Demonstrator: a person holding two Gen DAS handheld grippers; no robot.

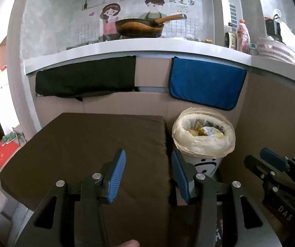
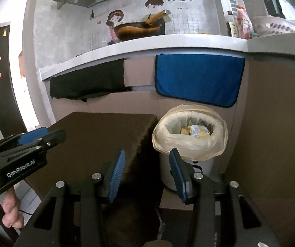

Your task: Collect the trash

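Note:
A white bin (image 1: pixel 206 165) lined with a pale plastic bag (image 1: pixel 204 146) stands to the right of a low brown table (image 1: pixel 85 142). Yellow and white wrappers (image 1: pixel 207 131) lie inside it; the same wrappers (image 2: pixel 196 132) show in the right wrist view. My left gripper (image 1: pixel 148 177) hovers open over the table's right edge, nothing between its blue pads. My right gripper (image 2: pixel 146 175) is open and empty too, in front of the bin (image 2: pixel 180 170). Each gripper appears in the other's view: the right gripper (image 1: pixel 275 164) at the side, the left gripper (image 2: pixel 36 136) held by a hand (image 2: pixel 7 212).
Cardboard panels (image 1: pixel 271 123) wall in the corner behind and right of the bin. A black cloth (image 1: pixel 85 80) and a blue towel (image 1: pixel 205 82) hang from the white counter (image 1: pixel 147 47), which carries a wok (image 1: pixel 141 27), bottles and a basket (image 1: pixel 275 50). A red mat (image 1: pixel 0 156) lies at left.

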